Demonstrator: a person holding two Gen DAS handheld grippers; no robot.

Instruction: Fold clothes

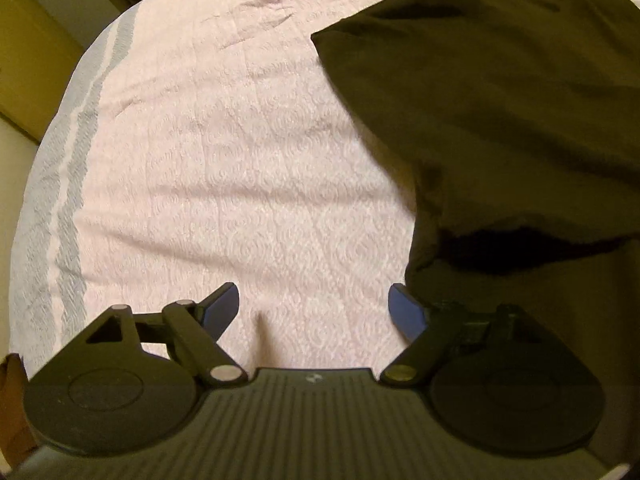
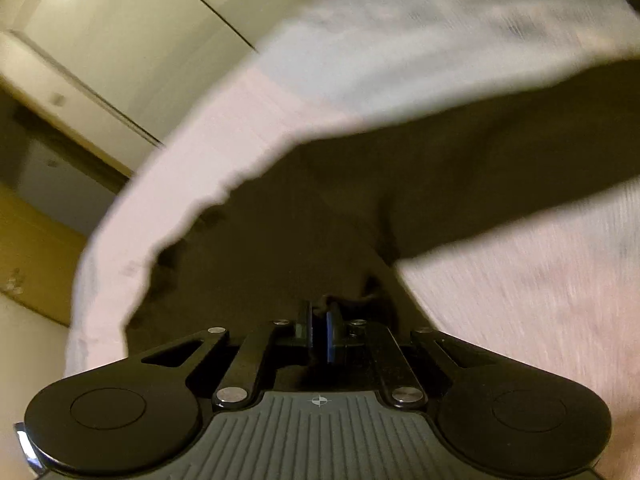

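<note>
On the bedspread (image 1: 240,184), right claw (image 2: 320,334) pinches dark garment (image 2: 440,168).

Through the right wrist camera you see your right claw (image 2: 320,330) with its blue pads pressed together on a fold of the dark garment (image 2: 440,184), which spreads away from the fingertips as a broad, blurred band toward the right edge. Beneath the cloth lies the pale pink bedspread (image 2: 520,300) of the bed. At the left you see a cream wall (image 2: 132,32) and a wooden panel (image 2: 36,252).
</note>
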